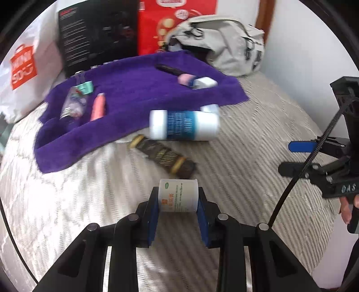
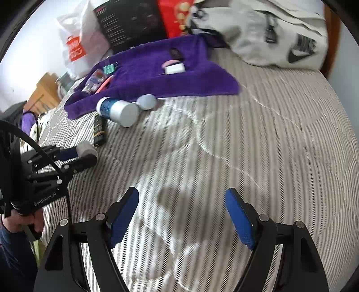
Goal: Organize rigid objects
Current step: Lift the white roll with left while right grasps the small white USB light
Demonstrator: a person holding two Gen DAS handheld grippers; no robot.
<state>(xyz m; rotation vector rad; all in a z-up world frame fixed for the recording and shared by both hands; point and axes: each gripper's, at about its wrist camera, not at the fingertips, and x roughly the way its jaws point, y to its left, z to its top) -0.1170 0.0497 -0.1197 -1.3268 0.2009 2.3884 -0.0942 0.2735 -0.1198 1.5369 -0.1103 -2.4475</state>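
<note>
The left gripper (image 1: 178, 198) is clamped on a small white jar (image 1: 178, 195) above the striped bedspread (image 1: 246, 157); the purple towel (image 1: 134, 89), where sorted items lie, sits ahead and leftward, probably the drop spot; the right gripper (image 2: 182, 216) hangs spread wide, holding nothing, farther off.

A bed covered with a grey-and-white striped bedspread (image 2: 258, 139) fills most of both views, with pale quilted seams curving across it and patches of bright light on the fabric. A plain white wall (image 1: 298, 45) rises behind the bed, and a strip of brown wooden frame (image 1: 264, 15) stands against it by the far corner. In the right wrist view a light wooden piece of furniture (image 2: 41, 92) shows past the bed's left edge.
</note>
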